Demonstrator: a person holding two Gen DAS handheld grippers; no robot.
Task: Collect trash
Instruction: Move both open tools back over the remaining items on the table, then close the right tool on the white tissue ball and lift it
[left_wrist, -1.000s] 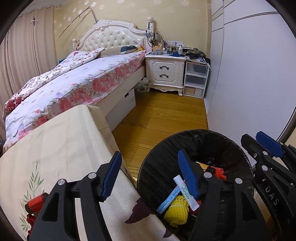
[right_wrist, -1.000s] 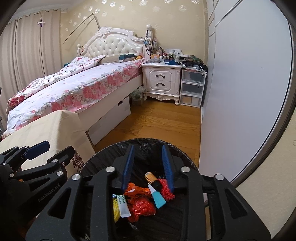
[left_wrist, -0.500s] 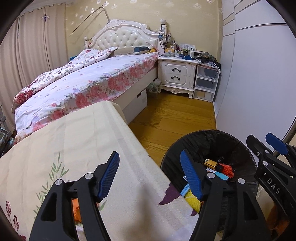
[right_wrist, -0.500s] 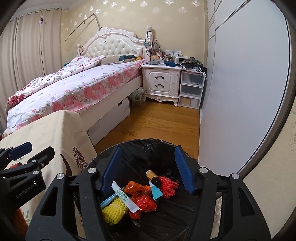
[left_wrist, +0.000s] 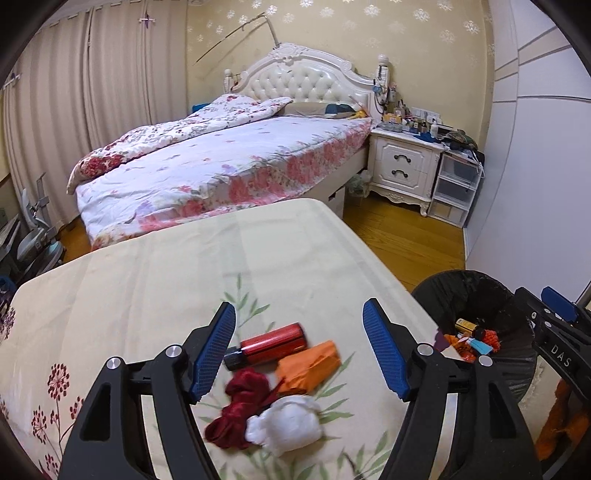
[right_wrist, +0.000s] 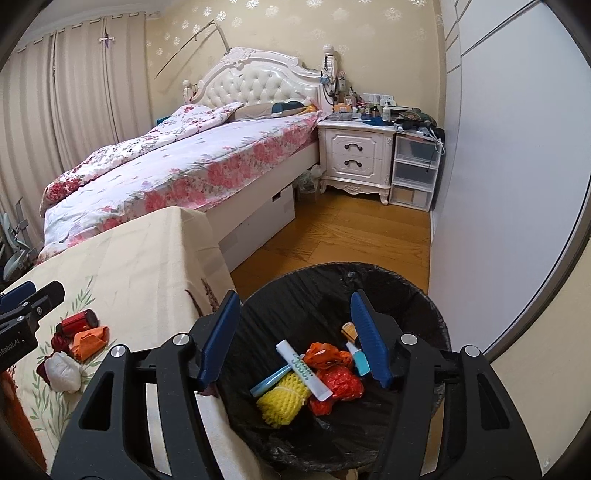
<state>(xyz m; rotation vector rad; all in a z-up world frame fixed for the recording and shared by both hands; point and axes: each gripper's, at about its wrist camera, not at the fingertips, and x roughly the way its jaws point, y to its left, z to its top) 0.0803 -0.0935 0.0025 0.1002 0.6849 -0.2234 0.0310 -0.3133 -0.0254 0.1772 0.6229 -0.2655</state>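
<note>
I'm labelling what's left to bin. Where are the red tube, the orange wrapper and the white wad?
red tube (left_wrist: 271, 343), left wrist view, mid-barrel
orange wrapper (left_wrist: 308, 367), left wrist view, centre
white wad (left_wrist: 286, 428), left wrist view, centre

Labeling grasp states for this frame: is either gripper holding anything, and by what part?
Nothing is held. The left gripper is open above the red bottle on the table; the right gripper is open over the trash bin.

Home bedroom, bed (right_wrist: 192, 162) with tufted white headboard (right_wrist: 255, 83) and floral quilt, cluttered white nightstand (right_wrist: 354, 157), plastic drawers (right_wrist: 415, 173), long curtains (right_wrist: 74, 103), wooden floor (right_wrist: 332, 229), wardrobe doors (right_wrist: 498, 147), snowflake wallpaper (right_wrist: 288, 26)
</note>
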